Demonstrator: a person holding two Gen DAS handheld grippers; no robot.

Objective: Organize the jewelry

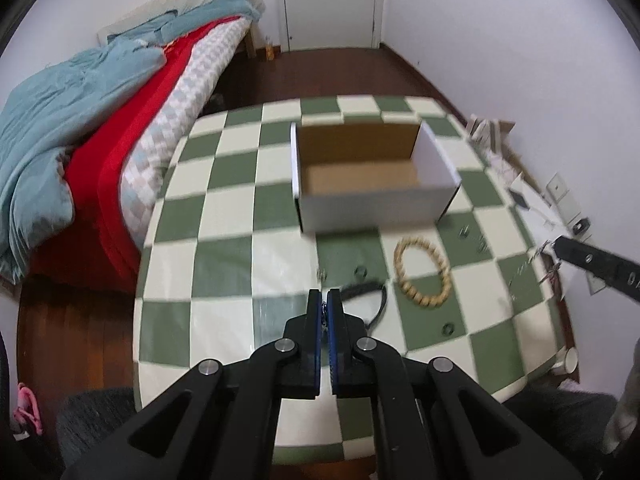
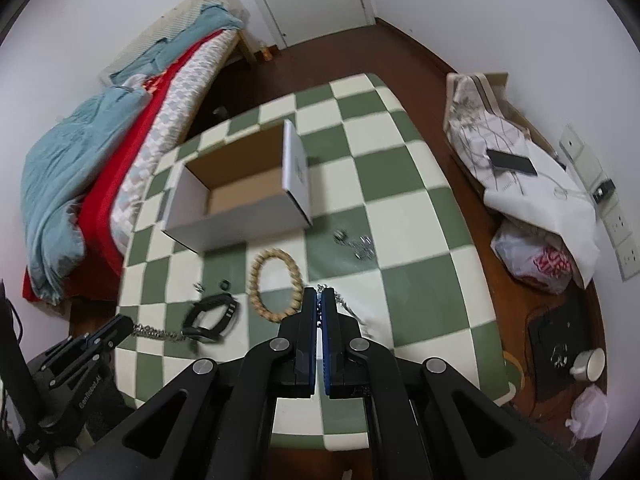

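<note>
**Both grippers pinch chain ends; the loose pieces wait in front of the box**

The left gripper (image 2: 127,327) is closed on one end of a silver chain (image 2: 158,333) whose other end meets a black watch (image 2: 212,316) lying on the checkered desk (image 2: 400,200). The right gripper (image 2: 319,291) has its jaws pressed together on a second thin chain (image 2: 344,300) that trails off toward 4 o'clock of its tips.

The open cardboard box (image 1: 376,208) sits at the desk's middle. In the left wrist view, a beaded bracelet (image 1: 422,272) lies flat just at 5 o'clock of the box, a small dark ring (image 1: 361,270) at 9 o'clock of the bracelet, and another ring (image 1: 449,329) at 5 o'clock of it. A cluster of small silver pieces (image 2: 358,246) lies at 4 o'clock of the box in the right wrist view.

The chains look light, limp and slippery; pinched at an end they will likely dangle and swing, so lowering them slowly into the box seems wise. The bracelet probably flexes; gripping across one side of its loop should hold. The rings are tiny and may skid.
</note>
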